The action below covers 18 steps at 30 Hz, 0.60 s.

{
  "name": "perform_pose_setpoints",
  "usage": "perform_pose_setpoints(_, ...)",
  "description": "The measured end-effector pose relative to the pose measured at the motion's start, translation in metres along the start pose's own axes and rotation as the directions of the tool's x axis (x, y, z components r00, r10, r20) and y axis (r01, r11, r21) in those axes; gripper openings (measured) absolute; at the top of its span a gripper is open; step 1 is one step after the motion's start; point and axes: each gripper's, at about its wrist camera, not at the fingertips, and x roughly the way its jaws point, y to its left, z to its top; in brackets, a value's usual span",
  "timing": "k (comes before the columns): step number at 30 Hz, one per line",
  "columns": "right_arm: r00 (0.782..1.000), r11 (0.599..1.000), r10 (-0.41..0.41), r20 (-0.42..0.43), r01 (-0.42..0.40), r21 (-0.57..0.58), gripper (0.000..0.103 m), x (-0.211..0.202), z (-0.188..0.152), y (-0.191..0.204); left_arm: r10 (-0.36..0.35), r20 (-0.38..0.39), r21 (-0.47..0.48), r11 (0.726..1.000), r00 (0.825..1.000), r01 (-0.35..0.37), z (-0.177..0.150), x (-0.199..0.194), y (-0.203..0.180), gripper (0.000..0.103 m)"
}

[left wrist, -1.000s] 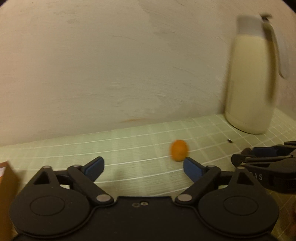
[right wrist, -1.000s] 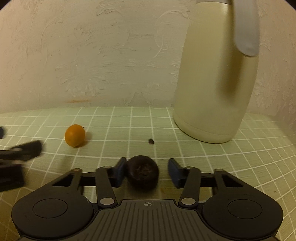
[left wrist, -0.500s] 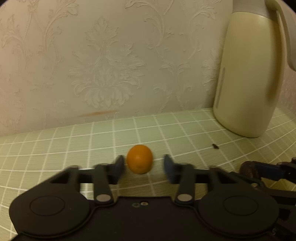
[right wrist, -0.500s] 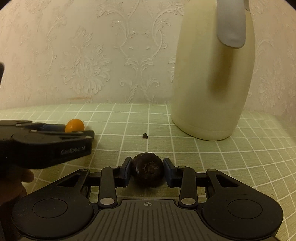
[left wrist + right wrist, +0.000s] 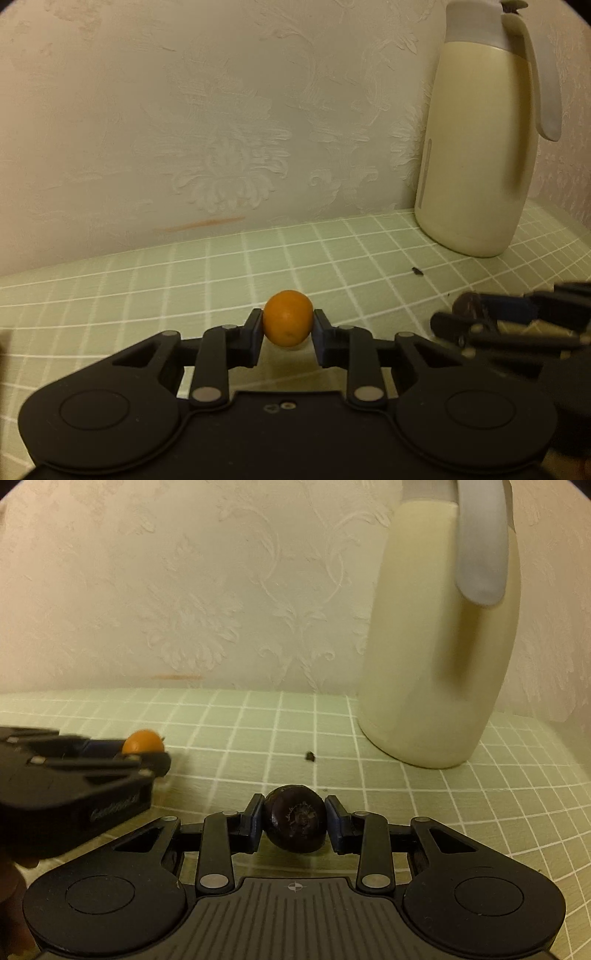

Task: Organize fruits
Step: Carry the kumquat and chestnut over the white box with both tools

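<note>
A small orange fruit (image 5: 287, 323) sits between the blue pads of my left gripper (image 5: 288, 326), which is shut on it just over the green checked cloth (image 5: 147, 288). A dark, round, wrinkled fruit (image 5: 294, 818) is pinched between the pads of my right gripper (image 5: 294, 814), low over the cloth. In the right wrist view the left gripper (image 5: 147, 755) lies at the left with the orange fruit (image 5: 142, 740) at its tip. In the left wrist view the right gripper (image 5: 480, 314) shows at the right edge with the dark fruit (image 5: 466, 304).
A tall cream jug (image 5: 476, 147) with a grey lid and handle stands at the back right against the embossed wall; it is close ahead of the right gripper (image 5: 439, 646). A tiny dark crumb (image 5: 309, 756) lies on the cloth. A hand shows at the bottom left.
My left gripper, wide open a second ago with the orange fruit ahead of it, has moved up to the fruit and shut on it. The right gripper's pads have closed in onto the dark fruit.
</note>
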Motion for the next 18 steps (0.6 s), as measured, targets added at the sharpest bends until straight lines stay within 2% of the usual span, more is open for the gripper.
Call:
perform_pose_setpoints(5,0.999,0.999,0.036,0.031,-0.035,-0.02,0.035,-0.016,0.007,0.019,0.027,0.002,-0.016,1.0,1.0,-0.027,-0.006,-0.029,0.019,0.018)
perform_pose_setpoints(18,0.978,0.98,0.155,0.137,-0.134,-0.148,0.035,-0.086,0.028,0.094,0.129,0.104,-0.062,0.99,0.986,-0.123,-0.014,-0.133,0.073,0.018)
